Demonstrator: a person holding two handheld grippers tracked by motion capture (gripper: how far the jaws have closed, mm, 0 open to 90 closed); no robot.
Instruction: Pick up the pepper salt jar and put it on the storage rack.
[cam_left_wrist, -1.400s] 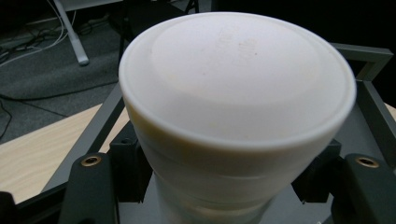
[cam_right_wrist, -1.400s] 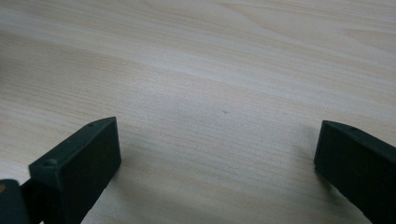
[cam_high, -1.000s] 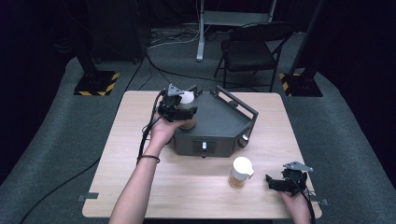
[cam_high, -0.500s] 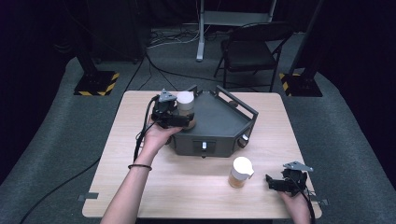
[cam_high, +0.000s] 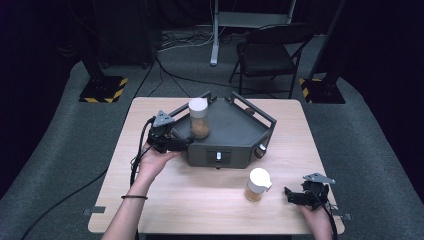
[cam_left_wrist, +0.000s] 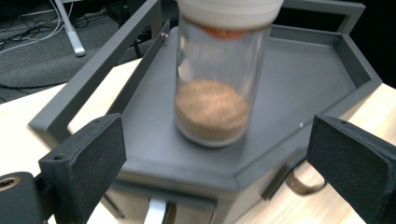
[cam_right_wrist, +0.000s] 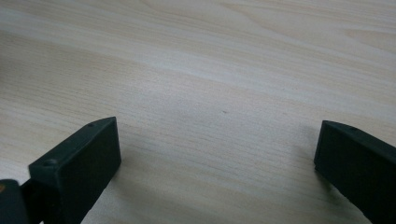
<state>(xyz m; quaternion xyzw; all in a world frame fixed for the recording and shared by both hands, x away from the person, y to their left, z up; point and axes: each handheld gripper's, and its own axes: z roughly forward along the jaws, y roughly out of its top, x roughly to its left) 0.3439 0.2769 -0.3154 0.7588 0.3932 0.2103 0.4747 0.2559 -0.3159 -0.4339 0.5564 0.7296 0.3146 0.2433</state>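
A clear jar (cam_high: 198, 118) with a white lid and brown powder in its bottom stands upright on the left part of a dark grey railed platform (cam_high: 235, 132). In the left gripper view the jar (cam_left_wrist: 215, 93) stands free, just beyond the jaws. My left gripper (cam_high: 181, 143) sits at the platform's left front corner; its jaws have just been opening and are open, with nothing between the pads (cam_left_wrist: 88, 161). A second white-lidded jar (cam_high: 257, 184) stands on the table (cam_high: 200, 200) in front. My right gripper (cam_high: 294, 196) rests to its right, open (cam_right_wrist: 215, 158) over bare wood.
The platform (cam_left_wrist: 299, 88) has raised rails along its back and sides and a front panel with a knob (cam_high: 260, 151). A folding chair (cam_high: 270, 55) and two stand bases with yellow-black stripes (cam_high: 102, 90) sit on the floor beyond the table. Cables trail off the table's left edge.
The left gripper let go of the jar and drew back leftward and down off the platform. The jar stays standing there. The right gripper and the second jar have not moved.
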